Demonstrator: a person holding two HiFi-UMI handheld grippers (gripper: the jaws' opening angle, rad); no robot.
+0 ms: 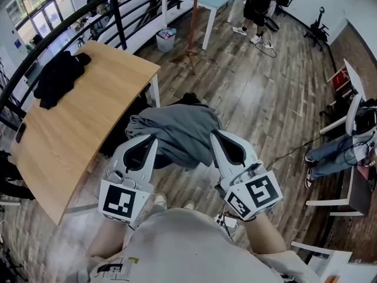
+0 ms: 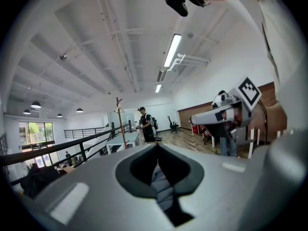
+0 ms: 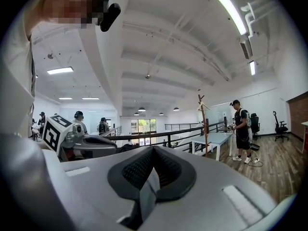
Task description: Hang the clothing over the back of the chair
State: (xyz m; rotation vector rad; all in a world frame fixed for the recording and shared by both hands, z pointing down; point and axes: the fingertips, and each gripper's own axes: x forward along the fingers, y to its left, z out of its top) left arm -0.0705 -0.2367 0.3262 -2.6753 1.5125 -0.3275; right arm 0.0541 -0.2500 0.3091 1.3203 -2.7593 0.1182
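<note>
Seen from above, the left tongs (image 1: 152,140) and right tongs (image 1: 215,135) each pinch tight an edge of the crumpled grey fabric garment (image 1: 177,128), its length spanning side to side between them, over the black chair (image 1: 189,98) just ahead.

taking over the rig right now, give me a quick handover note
Left gripper: shut on the grey garment.
Right gripper: shut on it too.
Garment is spread between them, over the dark chair beside the wooden table.
Done: garment lifted, at the chair.
Left: drape it over the chair back, open both sets of fingers.
</note>
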